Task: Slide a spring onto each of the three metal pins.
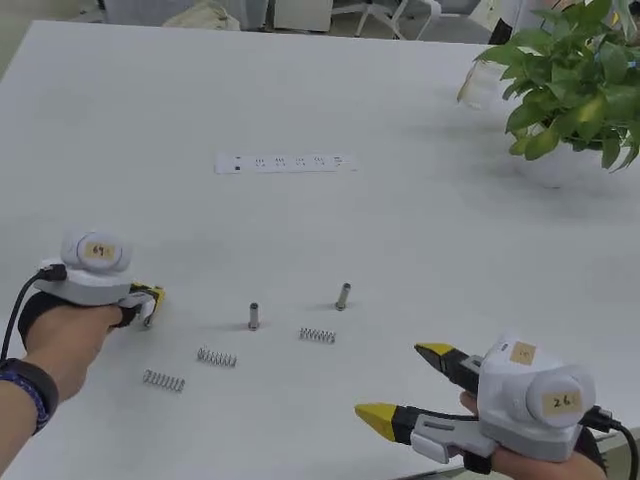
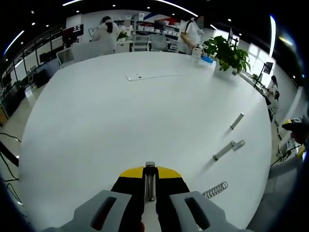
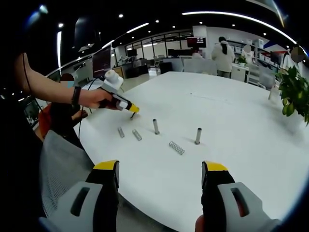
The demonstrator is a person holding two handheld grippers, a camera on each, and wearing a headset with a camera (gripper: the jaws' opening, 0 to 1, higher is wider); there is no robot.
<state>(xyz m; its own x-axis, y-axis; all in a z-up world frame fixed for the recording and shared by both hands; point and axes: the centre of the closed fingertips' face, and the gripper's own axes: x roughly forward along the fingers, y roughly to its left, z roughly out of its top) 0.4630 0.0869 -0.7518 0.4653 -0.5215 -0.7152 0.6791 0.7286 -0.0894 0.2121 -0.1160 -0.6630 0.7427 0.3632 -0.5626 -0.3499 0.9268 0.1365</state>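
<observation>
Two metal pins stand upright on the white table (image 1: 400, 220): one (image 1: 253, 316) in the middle and one (image 1: 342, 296) to its right. A third pin (image 2: 150, 181) is clamped between the yellow jaws of my left gripper (image 2: 150, 170), which is shut on it at the table's left (image 1: 150, 298). Three springs lie flat: one (image 1: 317, 335) between the standing pins, two (image 1: 216, 357) (image 1: 163, 380) nearer the left gripper. My right gripper (image 1: 405, 383) hovers open and holds nothing at the near right, short of the springs (image 3: 176, 147).
A white power strip (image 1: 285, 162) lies farther back on the table. A potted plant (image 1: 575, 80) stands at the far right corner. People and office desks are in the room beyond the table.
</observation>
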